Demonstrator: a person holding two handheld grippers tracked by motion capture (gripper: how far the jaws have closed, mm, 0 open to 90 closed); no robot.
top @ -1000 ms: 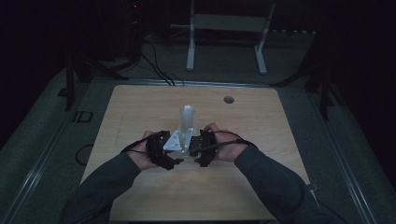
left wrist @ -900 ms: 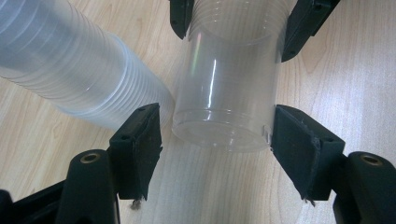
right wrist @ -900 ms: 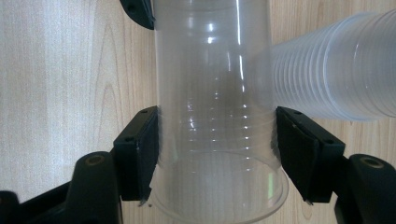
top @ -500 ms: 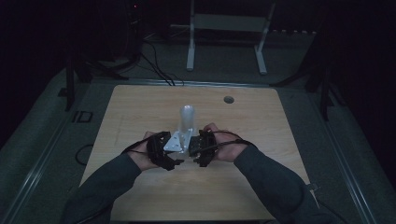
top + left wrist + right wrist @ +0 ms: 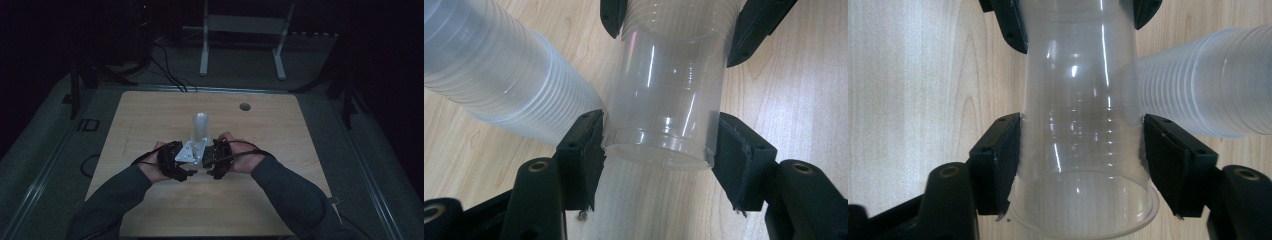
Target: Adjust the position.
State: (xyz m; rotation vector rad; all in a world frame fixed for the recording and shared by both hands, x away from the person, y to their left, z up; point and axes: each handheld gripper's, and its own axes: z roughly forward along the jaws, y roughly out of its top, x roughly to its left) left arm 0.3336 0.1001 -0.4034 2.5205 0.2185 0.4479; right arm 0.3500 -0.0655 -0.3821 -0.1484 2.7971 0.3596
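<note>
- A clear plastic cup (image 5: 669, 95) lies level between the two grippers, held at both ends above the pale wooden table (image 5: 150, 115).
- The left gripper (image 5: 658, 142) has just been closing; its black jaws now press on the cup's narrow bottom end, one pad on each side.
- The right gripper (image 5: 1080, 150) is clamped on the same cup near its wide open rim, the wall touching both pads.
- In the high view the two hands meet near the table's middle, the left gripper (image 5: 175, 160) and the right gripper (image 5: 216, 158) facing each other, with a grey three-cornered plate (image 5: 192, 151) between them.
- A tall stack of nested translucent plastic cups (image 5: 200, 126) stands upright on the table just beyond the grippers.
- A small round grey grommet (image 5: 244, 106) sits in the tabletop near its far edge.
- The room is dark; a white metal frame stand (image 5: 242, 30) stands on the grey floor behind the table, and black cables (image 5: 167, 65) run across the floor at the far left.
</note>
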